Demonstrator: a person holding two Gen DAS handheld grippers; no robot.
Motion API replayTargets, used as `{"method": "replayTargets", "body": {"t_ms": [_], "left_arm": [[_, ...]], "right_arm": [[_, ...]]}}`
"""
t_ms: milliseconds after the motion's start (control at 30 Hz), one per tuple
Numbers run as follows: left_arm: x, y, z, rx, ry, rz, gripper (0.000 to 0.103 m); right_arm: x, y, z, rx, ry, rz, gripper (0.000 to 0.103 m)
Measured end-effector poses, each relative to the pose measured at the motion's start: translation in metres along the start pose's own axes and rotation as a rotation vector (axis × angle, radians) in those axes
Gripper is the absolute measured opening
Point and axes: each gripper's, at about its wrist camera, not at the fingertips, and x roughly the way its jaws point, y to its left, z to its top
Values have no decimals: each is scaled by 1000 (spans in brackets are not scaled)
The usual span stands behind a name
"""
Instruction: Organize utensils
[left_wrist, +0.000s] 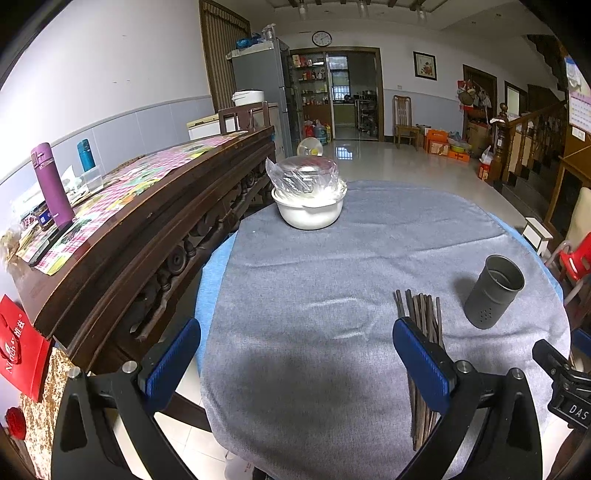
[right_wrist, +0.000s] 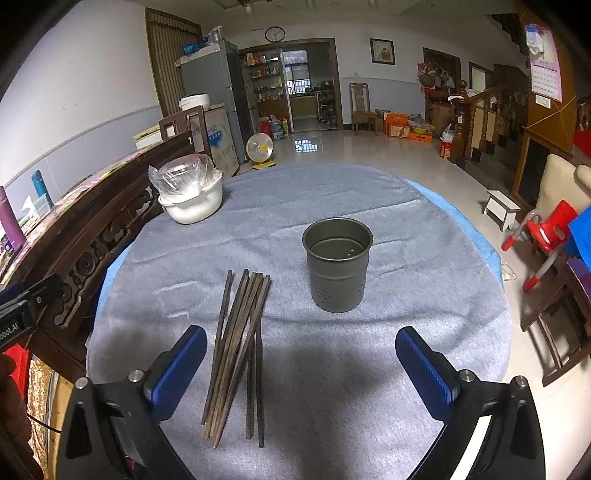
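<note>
Both grippers, left gripper (left_wrist: 295, 354) and right gripper (right_wrist: 301, 363), spread wide, grasping nothing. Chopsticks (right_wrist: 240, 354) bundled lower centre; holder (right_wrist: 337, 269) upright mid-frame, just beside.

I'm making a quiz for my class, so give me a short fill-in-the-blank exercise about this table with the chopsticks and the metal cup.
1. The chopsticks lie on a grey ____.
2. The metal cup stands upright and holds ____.
3. The white bowl is covered with clear ____.
4. The jaws of the left gripper and right gripper are both ____.

Missing words: cloth; nothing; plastic; open
</note>
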Motion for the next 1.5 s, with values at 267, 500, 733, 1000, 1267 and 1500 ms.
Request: {"method": "replayTargets", "body": {"t_ms": [267, 500, 733, 1000, 1267, 1500], "left_arm": [[0, -1, 0, 5, -5, -4, 103], [-3, -1, -3, 0, -9, -8, 103], [-9, 0, -5, 4, -12, -20, 103], [-18, -4, -8, 14, -20, -31, 103], [-24, -8, -11, 27, -21, -35, 103], [-30, -12, -13, 34, -22, -44, 103]], "right_arm": [[-3, 6, 0, -15, -15, -17, 103], [-13, 9, 0, -22, -54, -64, 103], [-25, 11, 0, -31, -73, -66, 103], [-35, 12, -6, -42, -79, -74, 103], [-42, 6, -8, -31, -79, -88, 103], [-44, 5, -9, -37, -66, -123, 103]]}}
